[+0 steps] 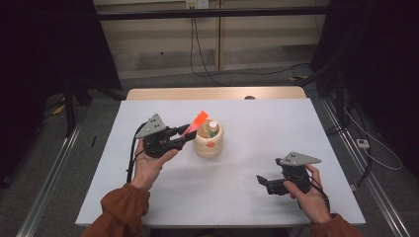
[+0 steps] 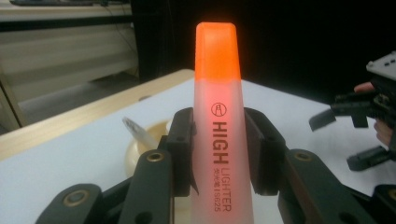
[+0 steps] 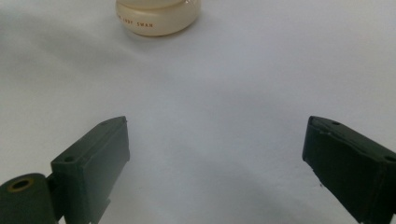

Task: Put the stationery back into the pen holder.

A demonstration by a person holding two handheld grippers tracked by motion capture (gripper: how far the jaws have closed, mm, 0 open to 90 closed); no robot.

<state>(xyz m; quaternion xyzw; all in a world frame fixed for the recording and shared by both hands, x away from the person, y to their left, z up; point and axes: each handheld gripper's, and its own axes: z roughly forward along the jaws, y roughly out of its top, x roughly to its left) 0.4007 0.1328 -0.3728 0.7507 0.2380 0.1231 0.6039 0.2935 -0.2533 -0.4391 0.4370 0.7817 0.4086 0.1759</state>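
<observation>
Orange highlighter (image 2: 218,116) — capped, tilted upward — just above cream holder (image 1: 208,139)

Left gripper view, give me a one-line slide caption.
Left gripper clamps an orange highlighter above a cream holder.

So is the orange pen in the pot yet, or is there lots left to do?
Not yet. Done: the left gripper has picked up the orange highlighter, its jaws clamped on the barrel. One white-capped item already stands in the cream holder. In hand: the highlighter is held tilted just above the holder's rim. Left: probably lowering it in and letting go. The right gripper waits open and empty over the white table.
</observation>
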